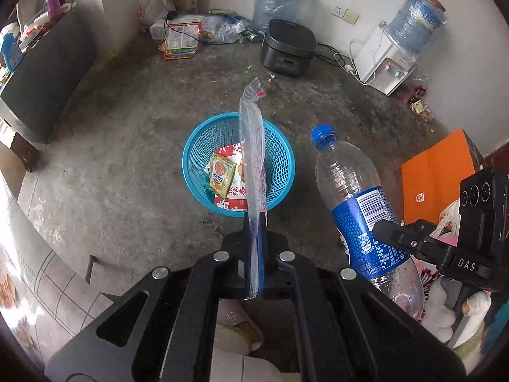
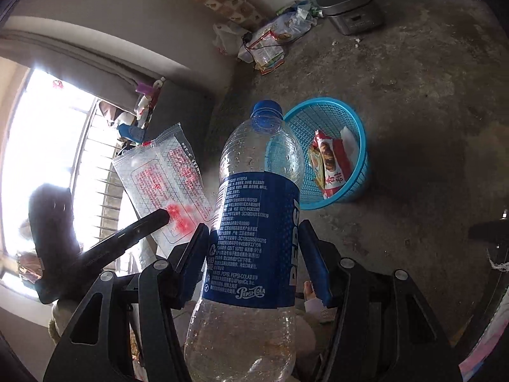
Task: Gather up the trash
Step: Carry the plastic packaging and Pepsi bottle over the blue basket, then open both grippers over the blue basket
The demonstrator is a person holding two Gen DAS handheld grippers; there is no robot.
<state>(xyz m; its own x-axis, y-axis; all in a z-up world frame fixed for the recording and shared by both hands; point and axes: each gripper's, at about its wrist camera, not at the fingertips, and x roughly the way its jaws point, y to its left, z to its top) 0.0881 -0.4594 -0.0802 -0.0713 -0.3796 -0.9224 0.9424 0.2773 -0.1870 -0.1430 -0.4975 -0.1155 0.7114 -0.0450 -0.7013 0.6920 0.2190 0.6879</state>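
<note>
Clear plastic is what we carry in both hands. Our left claw [image 1: 254, 222] is clamped flat on a transparent wrapper [image 1: 253, 146] with red print, which stands up from the jaws and, in the left wrist view, overlaps the centre of the blue mesh basket [image 1: 191, 146] on the concrete floor [image 1: 127, 133]. Our right claw [image 2: 254, 245] grips an empty Pepsi bottle [image 2: 254, 210] around its blue label, cap pointing away from us towards the basket [image 2: 359, 159], which sits right of centre in the right wrist view. The bottle also shows at the right of the left wrist view.

Inside the basket lie snack packets [image 1: 222, 175], so part of the collecting looks done.

We judge the step in hand to be bringing both pieces over the basket and letting go. To do it well, we should get the wrapper low over the opening before releasing, since such a light film could drift and land on the floor. The bottle is long compared with the basket's mouth, so tipping it cap-first into the opening seems safer than dropping it flat, where it might bounce off the rim or tip the light basket.

Further out, a dark rice cooker [image 1: 288, 47], a water dispenser [image 1: 385, 60] and loose bags [image 1: 181, 38] line the upper edge by the wall.
</note>
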